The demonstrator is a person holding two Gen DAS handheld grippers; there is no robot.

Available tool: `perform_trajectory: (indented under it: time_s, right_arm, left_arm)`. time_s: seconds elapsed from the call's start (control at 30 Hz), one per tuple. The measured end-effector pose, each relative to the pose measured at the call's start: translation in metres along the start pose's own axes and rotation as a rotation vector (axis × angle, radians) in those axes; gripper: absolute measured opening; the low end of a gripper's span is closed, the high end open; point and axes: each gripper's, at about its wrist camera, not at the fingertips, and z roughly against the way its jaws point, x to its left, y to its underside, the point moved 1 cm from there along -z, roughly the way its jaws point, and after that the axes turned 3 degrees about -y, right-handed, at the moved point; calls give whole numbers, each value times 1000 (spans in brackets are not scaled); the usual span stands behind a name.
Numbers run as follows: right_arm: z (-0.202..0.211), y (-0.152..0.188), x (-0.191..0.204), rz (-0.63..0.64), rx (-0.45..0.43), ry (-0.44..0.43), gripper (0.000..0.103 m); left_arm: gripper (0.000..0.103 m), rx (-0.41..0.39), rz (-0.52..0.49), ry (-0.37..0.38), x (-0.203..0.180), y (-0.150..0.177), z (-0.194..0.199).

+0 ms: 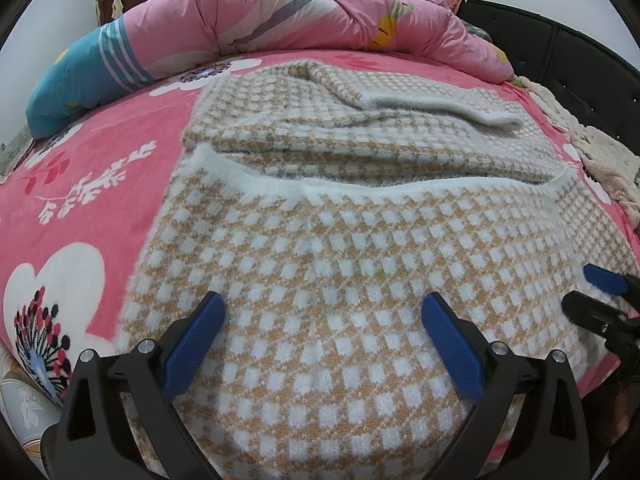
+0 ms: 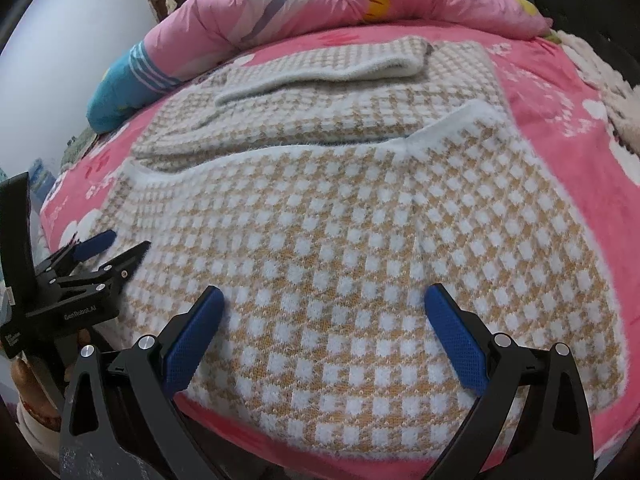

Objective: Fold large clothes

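Two blue-padded black grippers, left (image 1: 322, 310) and right (image 2: 324, 304), hover spread wide and empty over a fuzzy tan-and-white checked knit sweater (image 1: 320, 280) lying flat on a pink floral bedspread (image 1: 100, 200), a rumpled pink quilt (image 1: 300, 8) bunched at 12 o'clock.

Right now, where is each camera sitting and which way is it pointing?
Left wrist: on the left gripper, low at the bed's near edge, facing along the checked sweater toward the pink quilt; own open fingers show, right gripper at right edge.
Right wrist: on the right gripper, same direction, slightly rightward; own open fingers show, left gripper and a bit of hand at left.
Shared: sweater, quilt, pink bedsheet, each other's gripper.
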Motion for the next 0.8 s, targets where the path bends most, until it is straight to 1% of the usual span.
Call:
perform_trajectory:
  time_s: [0.07,0.17,0.2,0.3,0.33,0.4,0.47,0.5,0.53,0.57,0.6,0.67,0.7,0.73,0.77,0.8]
  right_arm:
    - [4,-7,5,-22,7,11,95]
    - [14,-14,21,8,-67,-41,95]
    - [13,-15,25,25,-73,-41,95]
    - [-6,-14,34,77,-21,-17,95]
    - [-15,-12,34,83,-6,-13,95]
    - [-17,-13,31,69,-25,-41,95]
    - [-17,-16,29,67,-27,-57,95]
    - [-18,-16,29,71,-29,-58,95]
    - [-18,-16,29,74,-30,-57,95]
    - [-19,-17,29,77,-32,-57,95]
    - [-19,-17,29,75,-32,-58,95]
    - [-17,-15,28,76,-33,-58,95]
    - [-17,-15,28,76,-34,-57,95]
    - [-17,-15,28,76,-35,-58,95]
    - [-16,-9,29,77,-36,-58,95]
    - [-16,-8,29,77,-36,-58,95]
  left_arm:
    - [97,-8,-15,0,-1,1,2]
    - [97,-25,-33,14,2,2,6]
    - [97,-43,-29,23,5,2,10]
    - [97,-121,19,73,19,7,27]
    - [97,-151,46,95,30,9,33]
    - [97,-174,102,135,51,11,37]
    - [97,-181,152,193,75,12,39]
    - [95,-199,158,181,86,10,41]
    - [92,-213,145,182,92,9,43]
    - [91,-220,129,194,96,7,43]
    - [88,-221,121,209,100,5,43]
    - [83,-203,123,274,108,-1,39]
    - [75,-186,134,301,109,-6,35]
    - [69,-170,144,316,109,-7,33]
    - [66,-155,148,331,110,-9,29]
    - [59,-143,149,342,109,-11,26]
